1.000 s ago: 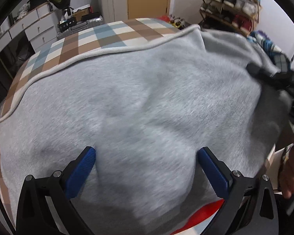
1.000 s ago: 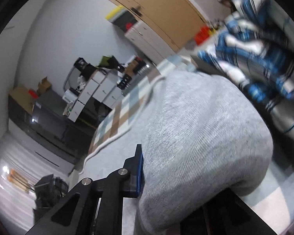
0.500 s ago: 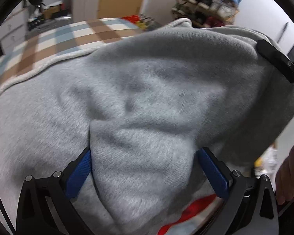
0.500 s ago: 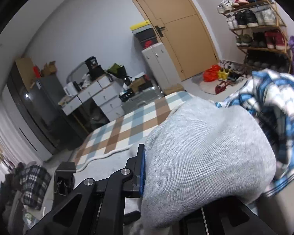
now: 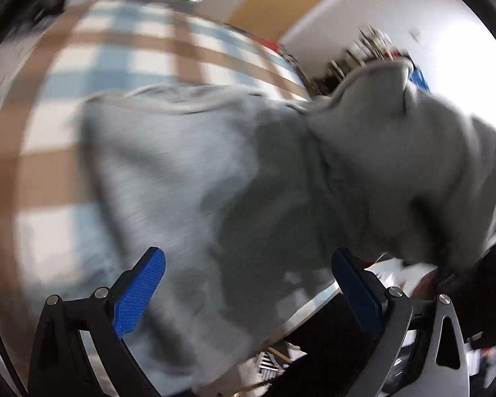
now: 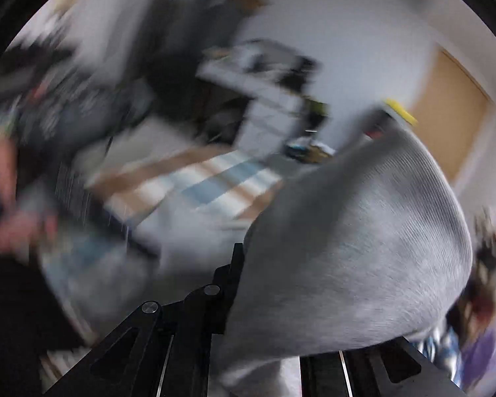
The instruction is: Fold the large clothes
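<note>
A large grey sweatshirt (image 5: 215,178) lies on the checked bed cover (image 5: 92,66). Its right part is lifted in a bunch (image 5: 413,152). My left gripper (image 5: 248,284) is open, its blue pads wide apart over the cloth, holding nothing. My right gripper (image 6: 248,281) is shut on a thick bunch of the grey sweatshirt (image 6: 353,244), which drapes over its right finger and hides it. Both views are blurred by motion.
The checked brown, blue and white cover (image 6: 208,182) fills the bed. White drawers (image 6: 271,106) and a wooden door (image 6: 453,115) stand behind. A person's hand (image 6: 13,205) shows at the left of the right wrist view.
The right gripper has swung left with the bunched sweatshirt, lifting its right part over the rest. The left gripper has turned left, and more of the checked cover shows.
</note>
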